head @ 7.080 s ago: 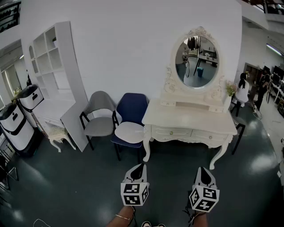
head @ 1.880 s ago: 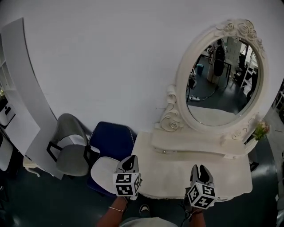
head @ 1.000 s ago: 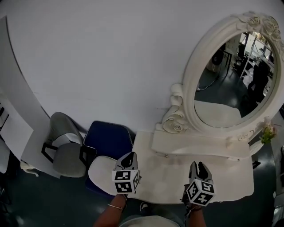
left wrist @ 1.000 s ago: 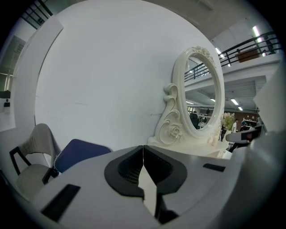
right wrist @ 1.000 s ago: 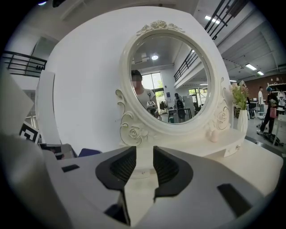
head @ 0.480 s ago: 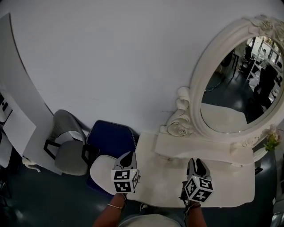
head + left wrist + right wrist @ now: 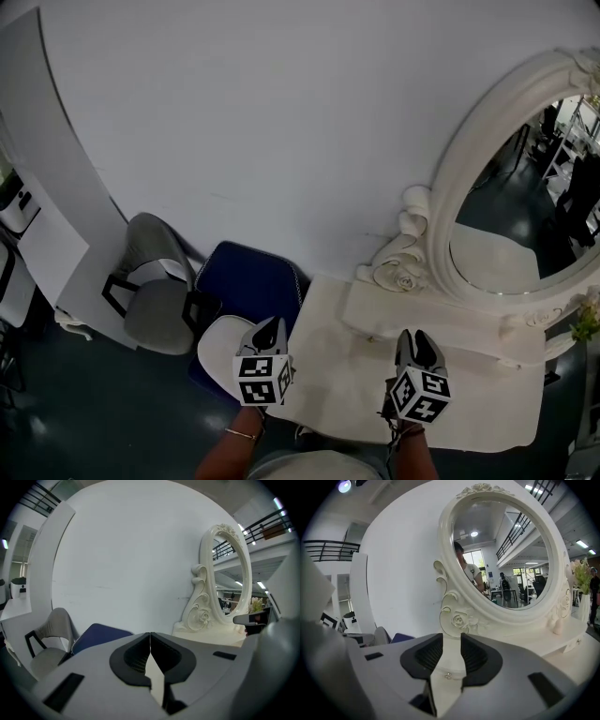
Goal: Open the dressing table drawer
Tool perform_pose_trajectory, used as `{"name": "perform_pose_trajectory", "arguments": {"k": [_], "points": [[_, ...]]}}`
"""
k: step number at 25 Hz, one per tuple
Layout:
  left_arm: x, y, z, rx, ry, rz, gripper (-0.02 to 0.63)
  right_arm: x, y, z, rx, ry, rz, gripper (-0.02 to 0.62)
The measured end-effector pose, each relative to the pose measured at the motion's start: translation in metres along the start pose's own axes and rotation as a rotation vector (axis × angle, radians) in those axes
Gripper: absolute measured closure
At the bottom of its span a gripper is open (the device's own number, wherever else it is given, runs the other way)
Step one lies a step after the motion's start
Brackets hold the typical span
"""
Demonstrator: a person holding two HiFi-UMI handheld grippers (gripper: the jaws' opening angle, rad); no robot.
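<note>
The white dressing table (image 7: 347, 375) lies below me, its top bare, and its oval mirror (image 7: 525, 225) stands at the back right. The front drawers are hidden under the table's near edge. My left gripper (image 7: 270, 328) hangs over the table's left edge; its jaws meet in the left gripper view (image 7: 150, 639), with nothing between them. My right gripper (image 7: 415, 337) hovers over the tabletop, jaws parted and empty (image 7: 451, 641). Between them shows a small knob (image 7: 448, 675) on the raised shelf (image 7: 441, 323) under the mirror (image 7: 506, 550).
A blue chair (image 7: 253, 281) with a white seat pad (image 7: 220, 342) stands against the table's left side, and a grey chair (image 7: 155, 300) is beyond it. A white shelf panel (image 7: 56, 187) leans at far left. The white wall is close behind the table.
The mirror and table have slid to the right in the head view. Both grippers now sit slightly further left over the table. The jaws of both look as before.
</note>
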State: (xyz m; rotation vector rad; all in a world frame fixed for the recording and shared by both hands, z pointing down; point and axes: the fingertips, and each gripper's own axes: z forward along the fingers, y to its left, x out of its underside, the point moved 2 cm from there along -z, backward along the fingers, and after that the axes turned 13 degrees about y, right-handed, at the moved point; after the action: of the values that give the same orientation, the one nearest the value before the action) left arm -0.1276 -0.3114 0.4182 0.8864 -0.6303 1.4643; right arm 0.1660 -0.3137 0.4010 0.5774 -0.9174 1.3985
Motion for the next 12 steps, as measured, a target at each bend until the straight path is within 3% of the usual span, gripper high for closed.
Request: {"name": "perform_pose_trajectory", "arguments": {"k": [12], "points": [[0.031, 0.034, -0.003, -0.074, 0.067, -0.046, 0.586, 0.02, 0.022, 0.034, -0.038, 0.088, -0.029, 0.469]]}}
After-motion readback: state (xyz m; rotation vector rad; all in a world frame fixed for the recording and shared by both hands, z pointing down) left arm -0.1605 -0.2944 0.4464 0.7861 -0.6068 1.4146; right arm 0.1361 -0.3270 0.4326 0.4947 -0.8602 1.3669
